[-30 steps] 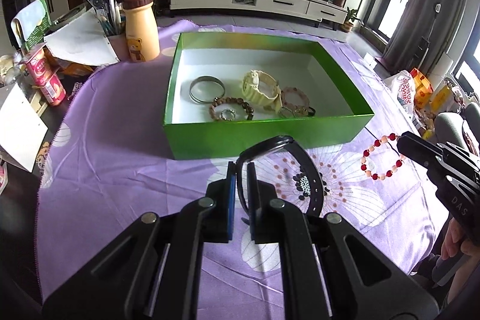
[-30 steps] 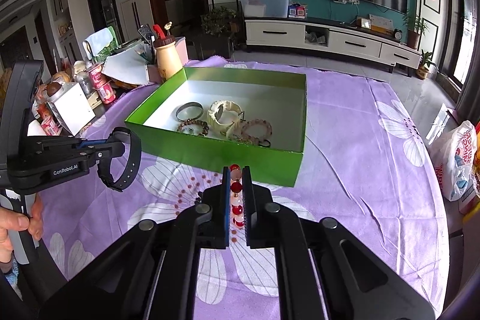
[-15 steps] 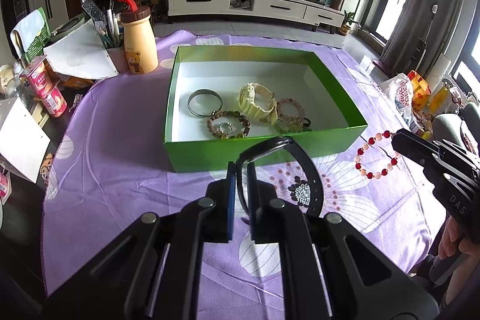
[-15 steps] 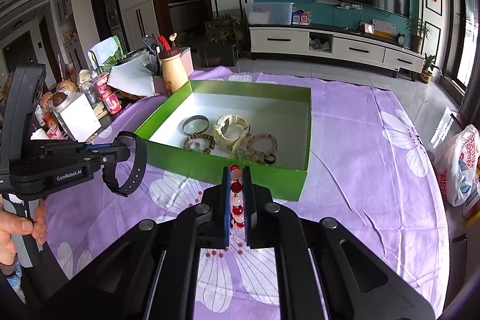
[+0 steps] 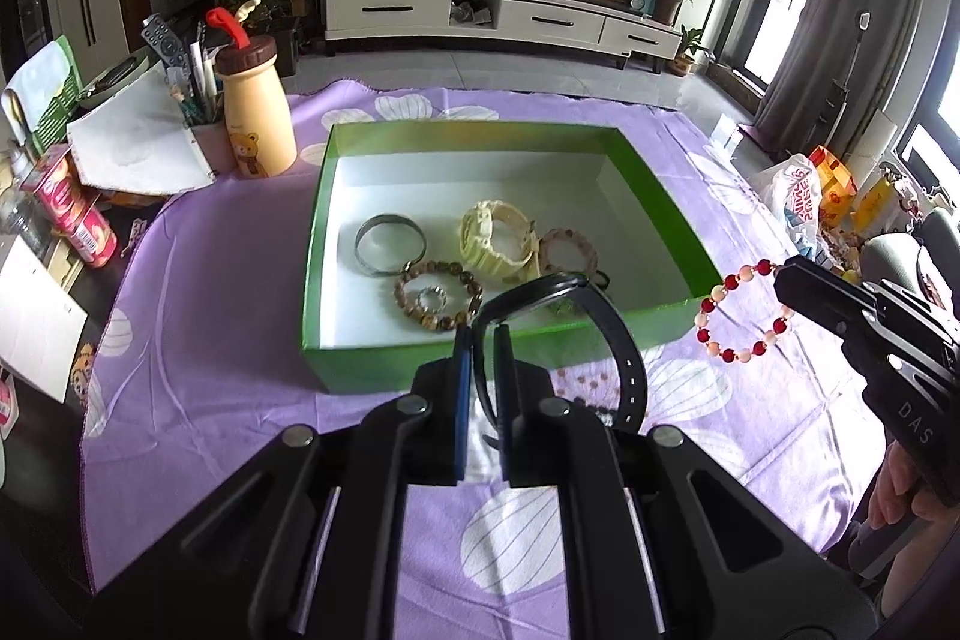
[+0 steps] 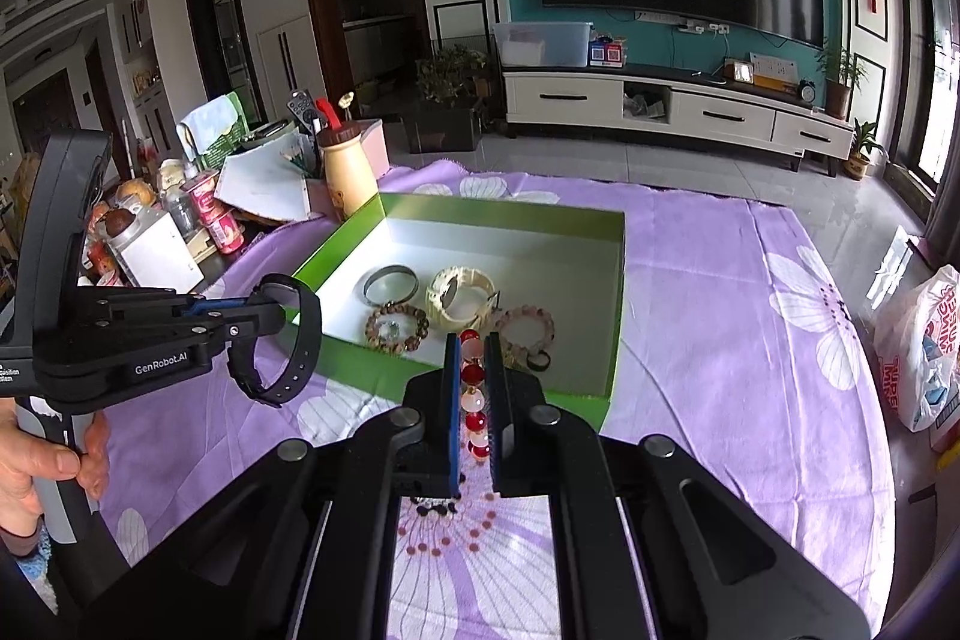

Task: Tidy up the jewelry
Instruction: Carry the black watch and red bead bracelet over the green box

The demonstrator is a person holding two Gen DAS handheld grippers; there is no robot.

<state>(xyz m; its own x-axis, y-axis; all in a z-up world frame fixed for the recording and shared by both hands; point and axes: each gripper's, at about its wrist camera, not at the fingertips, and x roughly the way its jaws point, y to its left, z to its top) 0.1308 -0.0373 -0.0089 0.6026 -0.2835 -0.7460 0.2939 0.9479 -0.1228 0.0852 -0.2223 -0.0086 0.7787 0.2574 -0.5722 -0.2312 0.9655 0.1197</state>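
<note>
A green box (image 5: 384, 376) (image 6: 618, 292) with a white floor sits on the purple flowered cloth. In it lie a silver bangle (image 5: 390, 244), a cream watch (image 5: 495, 238), a brown bead bracelet (image 5: 438, 295) and a pink bead bracelet (image 5: 567, 250). My left gripper (image 5: 482, 334) (image 6: 273, 313) is shut on a black watch (image 5: 624, 358) (image 6: 303, 340), held above the box's near wall. My right gripper (image 6: 471, 340) (image 5: 783, 274) is shut on a red and white bead bracelet (image 5: 744, 310) (image 6: 474, 400), held at the box's near right corner.
A yellow bear bottle (image 5: 252, 112), a pen holder (image 5: 201, 100), papers (image 5: 132, 142) and pink cans (image 5: 75, 214) crowd the table's left side. A plastic bag (image 5: 798, 196) and snacks lie to the right. The cloth's edge runs along the near side.
Both grippers have risen and moved forward toward the box, each still holding its piece. The black watch now hangs over the box's near wall.
</note>
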